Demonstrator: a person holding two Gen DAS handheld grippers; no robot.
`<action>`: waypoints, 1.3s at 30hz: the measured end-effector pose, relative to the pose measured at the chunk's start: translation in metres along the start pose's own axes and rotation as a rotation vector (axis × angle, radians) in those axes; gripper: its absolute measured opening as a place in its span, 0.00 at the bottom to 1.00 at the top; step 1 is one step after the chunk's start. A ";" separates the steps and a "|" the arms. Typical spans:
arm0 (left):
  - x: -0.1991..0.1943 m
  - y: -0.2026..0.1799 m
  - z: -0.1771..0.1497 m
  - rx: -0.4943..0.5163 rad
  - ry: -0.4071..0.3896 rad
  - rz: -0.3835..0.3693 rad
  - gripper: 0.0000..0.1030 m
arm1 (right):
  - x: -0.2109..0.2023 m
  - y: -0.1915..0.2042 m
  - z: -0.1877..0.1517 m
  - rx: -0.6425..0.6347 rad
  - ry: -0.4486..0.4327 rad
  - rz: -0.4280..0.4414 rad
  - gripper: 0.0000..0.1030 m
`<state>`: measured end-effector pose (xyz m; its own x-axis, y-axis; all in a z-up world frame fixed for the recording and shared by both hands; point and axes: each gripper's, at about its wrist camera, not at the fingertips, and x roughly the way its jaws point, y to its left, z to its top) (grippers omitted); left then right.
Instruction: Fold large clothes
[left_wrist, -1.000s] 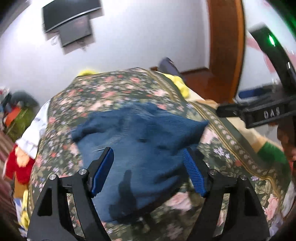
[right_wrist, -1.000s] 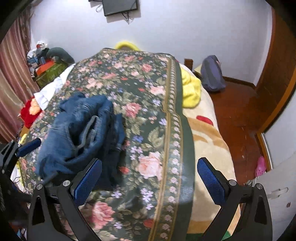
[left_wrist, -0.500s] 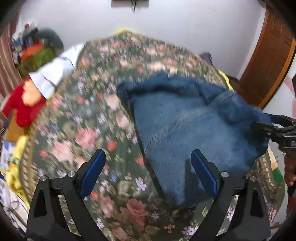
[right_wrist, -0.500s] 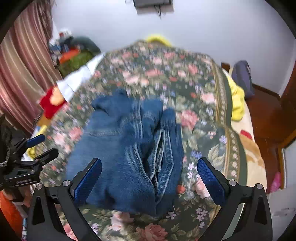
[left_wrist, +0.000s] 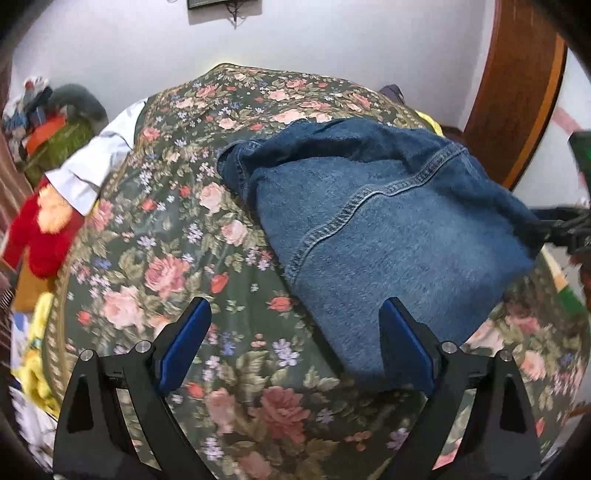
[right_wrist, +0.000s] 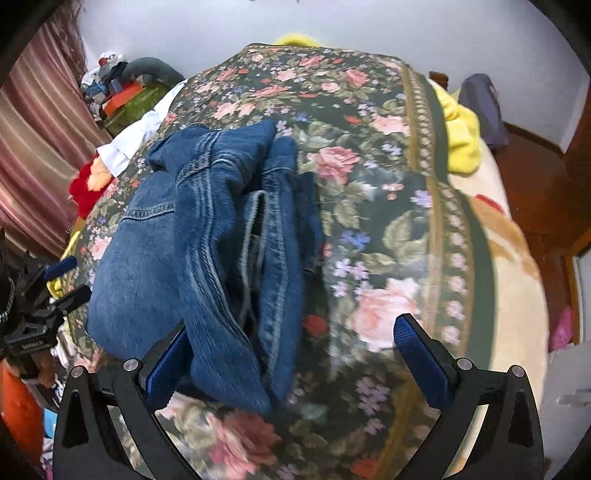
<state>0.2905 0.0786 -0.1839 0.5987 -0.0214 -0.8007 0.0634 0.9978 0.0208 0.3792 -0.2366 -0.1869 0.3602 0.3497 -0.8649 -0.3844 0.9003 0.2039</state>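
Observation:
A pair of blue jeans (left_wrist: 388, 229) lies folded in a thick bundle on the floral bedspread (left_wrist: 166, 258). My left gripper (left_wrist: 295, 339) is open and empty, hovering above the bed at the near left edge of the jeans. In the right wrist view the jeans (right_wrist: 207, 251) show their stacked folds and seams. My right gripper (right_wrist: 295, 354) is open and empty, with its left finger (right_wrist: 166, 365) close by the near end of the bundle. The left gripper also shows at the left edge of the right wrist view (right_wrist: 55, 280).
A red plush toy (left_wrist: 40, 229) and a white cloth (left_wrist: 96, 162) lie at the bed's left side. A yellow blanket (right_wrist: 461, 133) and a grey bag (right_wrist: 480, 107) are at the right. A wooden door (left_wrist: 517, 92) stands beyond.
Both grippers have swung over the bed and settled closer to the jeans. The left view turned from the bundle's middle to its left edge. Both stay open.

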 end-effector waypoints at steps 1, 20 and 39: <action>-0.002 0.002 0.001 0.009 -0.009 0.007 0.91 | -0.004 0.001 0.000 -0.014 -0.003 -0.018 1.00; 0.072 0.041 0.119 0.005 -0.027 0.134 0.91 | -0.024 0.074 0.093 -0.338 -0.179 -0.104 1.00; 0.134 0.034 0.150 -0.024 0.036 0.192 0.92 | 0.082 0.006 0.104 -0.023 0.145 0.125 1.00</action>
<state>0.4928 0.1006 -0.2001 0.5688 0.1717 -0.8043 -0.0689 0.9845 0.1615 0.4946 -0.1756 -0.2094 0.1826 0.4160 -0.8909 -0.4381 0.8456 0.3050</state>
